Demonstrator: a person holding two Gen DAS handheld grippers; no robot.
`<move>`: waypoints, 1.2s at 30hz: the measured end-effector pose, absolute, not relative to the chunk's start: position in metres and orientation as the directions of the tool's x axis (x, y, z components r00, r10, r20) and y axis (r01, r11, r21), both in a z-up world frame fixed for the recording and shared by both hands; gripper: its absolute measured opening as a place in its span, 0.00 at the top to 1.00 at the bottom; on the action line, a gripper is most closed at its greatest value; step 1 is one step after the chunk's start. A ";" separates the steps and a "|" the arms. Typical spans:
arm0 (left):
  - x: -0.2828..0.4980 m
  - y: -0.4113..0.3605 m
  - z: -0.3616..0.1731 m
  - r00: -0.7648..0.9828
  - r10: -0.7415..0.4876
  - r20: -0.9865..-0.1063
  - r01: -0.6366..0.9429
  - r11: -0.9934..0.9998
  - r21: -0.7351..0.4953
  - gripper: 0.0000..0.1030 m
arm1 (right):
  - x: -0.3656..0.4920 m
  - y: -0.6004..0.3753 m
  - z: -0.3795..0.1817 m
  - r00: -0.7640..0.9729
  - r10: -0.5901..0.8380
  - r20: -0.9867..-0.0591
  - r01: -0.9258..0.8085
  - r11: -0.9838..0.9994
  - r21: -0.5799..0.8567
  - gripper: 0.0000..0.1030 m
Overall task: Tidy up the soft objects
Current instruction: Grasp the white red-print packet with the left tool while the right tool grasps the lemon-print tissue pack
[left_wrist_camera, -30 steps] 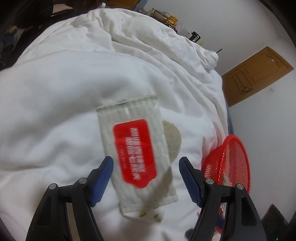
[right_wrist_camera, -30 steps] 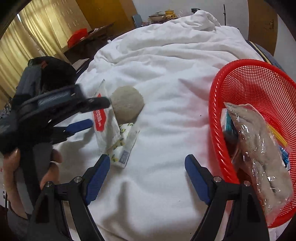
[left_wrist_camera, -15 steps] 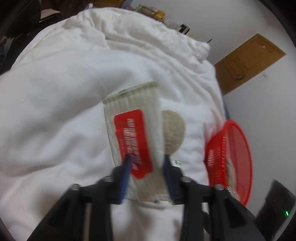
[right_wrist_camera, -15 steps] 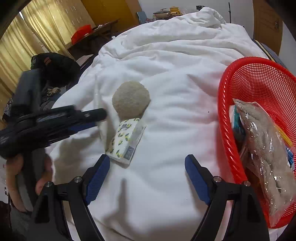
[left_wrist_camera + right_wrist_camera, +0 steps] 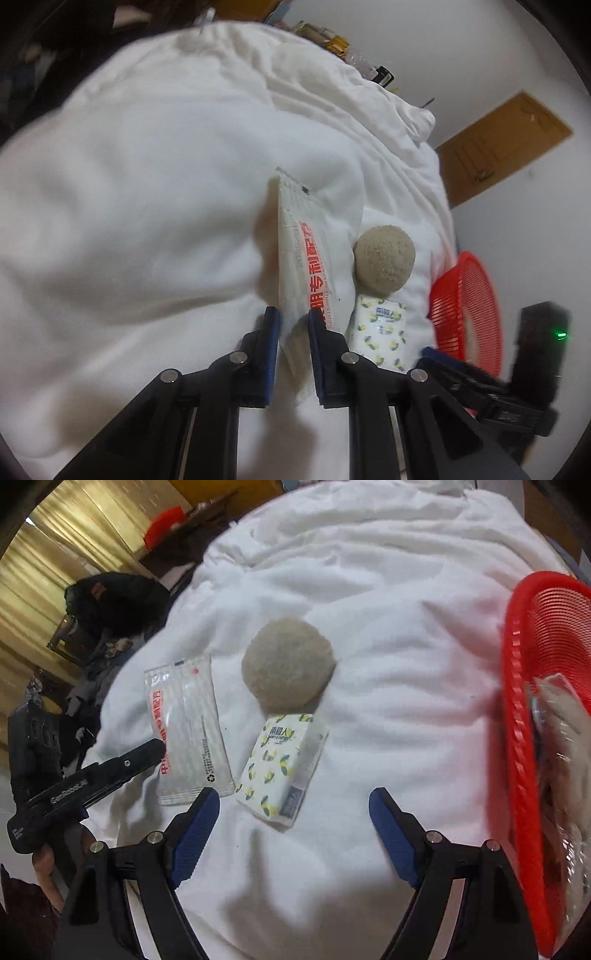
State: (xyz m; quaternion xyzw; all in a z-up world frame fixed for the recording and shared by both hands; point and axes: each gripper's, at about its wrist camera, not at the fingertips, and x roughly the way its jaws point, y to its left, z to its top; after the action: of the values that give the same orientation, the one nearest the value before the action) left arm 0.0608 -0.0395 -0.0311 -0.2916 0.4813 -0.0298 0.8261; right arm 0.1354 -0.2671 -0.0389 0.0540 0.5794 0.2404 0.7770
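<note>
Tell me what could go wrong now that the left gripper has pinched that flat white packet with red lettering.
The left gripper grips only the near end of the packet, so the floppy packet may slip out on the way to the red basket. It could also brush the beige ball or the tissue pack lying beside it. The basket already holds a bagged item, so space looks tight.

Recycling symbol on wipes packet [image 5: 188, 734]; "GenRobot.AI" on left claw [image 5: 159, 747].

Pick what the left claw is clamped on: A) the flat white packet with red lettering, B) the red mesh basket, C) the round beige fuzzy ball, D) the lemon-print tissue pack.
A: the left claw pinches the near end of the flat white packet with red lettering; the round beige fuzzy ball lies free beside it.
</note>
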 end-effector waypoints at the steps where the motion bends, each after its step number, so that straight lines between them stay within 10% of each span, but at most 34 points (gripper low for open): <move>1: 0.061 -0.036 -0.036 0.532 -0.352 -0.770 -0.239 0.810 -0.536 0.85 | 0.139 -0.264 -0.042 0.199 0.430 -0.881 -0.304 0.881 0.361 0.20; 12: 0.067 -0.027 -0.058 0.519 -0.463 -0.718 -0.235 0.731 -0.641 0.73 | 0.146 -0.236 -0.062 0.214 0.368 -0.905 -0.268 0.913 0.308 0.47; 17: 0.068 -0.030 -0.056 0.520 -0.499 -0.693 -0.220 0.706 -0.673 0.41 | 0.141 -0.235 -0.063 0.206 0.402 -0.892 -0.286 0.897 0.338 0.66; 22: 0.069 -0.042 -0.047 0.522 -0.493 -0.696 -0.183 0.733 -0.656 0.34 | 0.135 -0.239 -0.057 0.214 0.431 -0.876 -0.296 0.884 0.362 0.73; 25: 0.078 -0.047 -0.048 0.513 -0.466 -0.721 -0.192 0.757 -0.625 0.36 | 0.129 -0.240 -0.049 0.229 0.443 -0.867 -0.319 0.876 0.363 0.77; 28: 0.087 -0.052 -0.046 0.518 -0.433 -0.737 -0.194 0.780 -0.595 0.70 | 0.122 -0.244 -0.039 0.259 0.434 -0.863 -0.335 0.878 0.342 0.79; 36: 0.072 -0.034 -0.057 0.561 -0.461 -0.687 -0.213 0.722 -0.658 0.88 | 0.095 -0.271 -0.006 0.338 0.453 -0.825 -0.373 0.869 0.324 0.79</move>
State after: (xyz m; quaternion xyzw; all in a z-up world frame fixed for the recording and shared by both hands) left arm 0.0719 -0.0340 -0.0573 -0.3648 0.4619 -0.0768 0.8048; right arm 0.0946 -0.2710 -0.0064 0.0386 0.5171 0.2526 0.8169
